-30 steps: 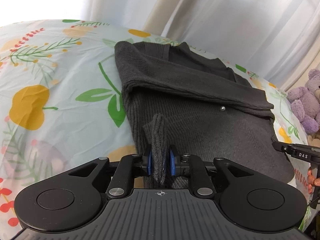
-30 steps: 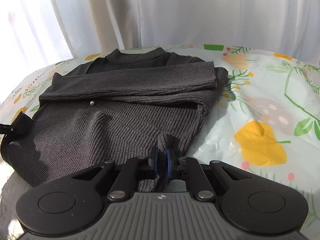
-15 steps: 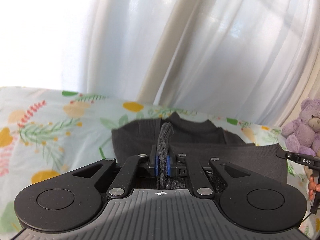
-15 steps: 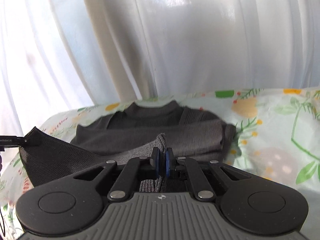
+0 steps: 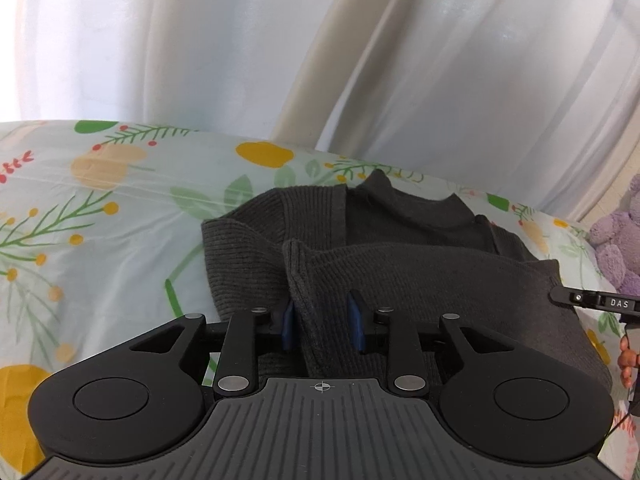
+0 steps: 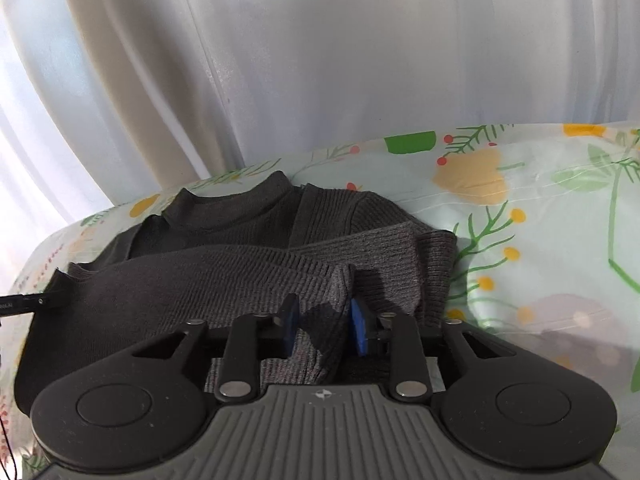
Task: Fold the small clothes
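Over the sweater (image 5: 420,276) on the floral sheet (image 5: 100,208), both claws are opening: left gripper (image 5: 322,326) and right gripper (image 6: 324,326) have carried the hem up to the collar, and it now lies slack between parted pads. Bottom fold looks done.

We look from two wrist cams, each low and close behind its own fingers, tilted down across the dark sweater (image 5: 420,276) twd the white curtain (image 5: 400,60). Left cam sits at the sweater's left edge, right cam at its right; both share sweater, floral sheet (image 6: 540,240), curtain.
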Demonstrator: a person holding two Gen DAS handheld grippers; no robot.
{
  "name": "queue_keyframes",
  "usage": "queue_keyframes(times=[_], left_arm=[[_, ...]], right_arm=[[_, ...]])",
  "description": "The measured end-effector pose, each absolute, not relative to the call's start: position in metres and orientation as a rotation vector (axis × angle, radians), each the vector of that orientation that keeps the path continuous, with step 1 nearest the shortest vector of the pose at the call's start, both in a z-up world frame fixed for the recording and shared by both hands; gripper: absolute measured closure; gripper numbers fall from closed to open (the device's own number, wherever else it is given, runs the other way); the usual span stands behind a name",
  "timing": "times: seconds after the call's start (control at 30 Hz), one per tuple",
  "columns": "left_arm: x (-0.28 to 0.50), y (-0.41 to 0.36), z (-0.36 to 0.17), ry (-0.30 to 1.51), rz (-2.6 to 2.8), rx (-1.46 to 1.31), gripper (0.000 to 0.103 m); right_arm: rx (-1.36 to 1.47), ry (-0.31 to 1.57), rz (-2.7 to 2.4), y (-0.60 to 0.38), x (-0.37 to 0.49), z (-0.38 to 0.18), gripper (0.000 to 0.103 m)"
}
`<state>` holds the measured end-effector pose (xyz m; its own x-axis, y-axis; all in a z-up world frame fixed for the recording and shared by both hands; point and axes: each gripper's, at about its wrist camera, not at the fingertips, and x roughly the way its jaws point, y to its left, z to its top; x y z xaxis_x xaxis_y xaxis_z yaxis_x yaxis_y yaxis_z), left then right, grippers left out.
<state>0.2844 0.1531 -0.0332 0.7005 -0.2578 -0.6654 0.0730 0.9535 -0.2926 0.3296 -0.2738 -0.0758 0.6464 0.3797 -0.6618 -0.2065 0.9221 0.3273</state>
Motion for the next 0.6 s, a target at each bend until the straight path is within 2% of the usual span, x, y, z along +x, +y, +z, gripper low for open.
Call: queue_keyframes(times=[0.03, 0.07, 0.1, 0.2, 0.37, 0.6], left_arm=[[0.285, 0.152, -0.033, 0.777, -0.184, -0.243, 0.078], [0.286, 0.15, -0.033, 0.775, -0.179, -0.225, 0.095], [0.286, 0.148, -0.031, 0.771, -0.176, -0.208, 0.095], [0.28, 0.145, -0.009, 0.706, -0.174, -0.173, 0.095], [0.301, 0.145, 0.025, 0.58, -0.124, -0.131, 0.095], [0.352, 0.136, 0.001, 0.623, -0.023, -0.115, 0.095]], right_arm=[[0.242, 0.804, 0.346, -0.273, 0.33, -0.076, 0.072], [0.232, 0.807, 0.346, -0.271, 0.33, -0.077, 0.076], [0.198, 0.806, 0.34, -0.266, 0.33, -0.078, 0.097], [0.06, 0.78, 0.332, -0.247, 0.325, -0.07, 0.097], [-0.019, 0.621, 0.296, -0.24, 0.336, -0.029, 0.097], [-0.075, 0.612, 0.201, -0.226, 0.393, -0.035, 0.097]])
